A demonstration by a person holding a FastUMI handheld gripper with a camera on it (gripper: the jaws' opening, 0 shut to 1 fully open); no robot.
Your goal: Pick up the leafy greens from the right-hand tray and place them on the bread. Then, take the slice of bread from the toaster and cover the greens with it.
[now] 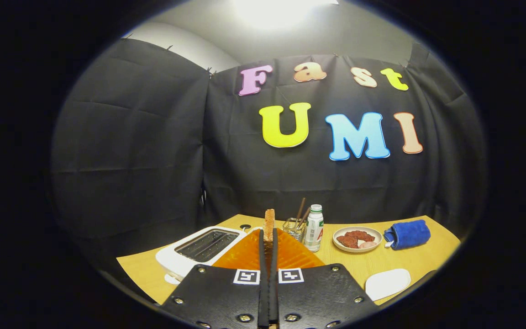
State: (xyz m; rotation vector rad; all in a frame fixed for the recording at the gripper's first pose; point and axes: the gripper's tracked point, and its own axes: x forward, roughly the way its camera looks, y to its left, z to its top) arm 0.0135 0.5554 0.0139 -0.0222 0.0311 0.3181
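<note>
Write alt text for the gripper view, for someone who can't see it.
The hand-held gripper is shut on an upright slice of bread, lifted above the wooden table. A white toaster sits beside it; a bottle, plate and blue cloth lie beyond.

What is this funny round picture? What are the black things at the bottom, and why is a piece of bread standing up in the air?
The picture comes from a small camera that rides on a hand-held grabbing tool. A person carries the tool; there is no robot arm. The lens bends everything, so the picture looks round.

The black parts at the bottom are the tool itself. Its gripper has two long thin fingers, and here they are pressed together on a slice of bread, holding it upright. That is why the bread seems to float.

Below lies a yellow table. On it you can see a white toaster beside the fingers, a small bottle, a glass jar with sticks, a plate of reddish-brown food, a rolled blue cloth and an empty white dish.
</note>
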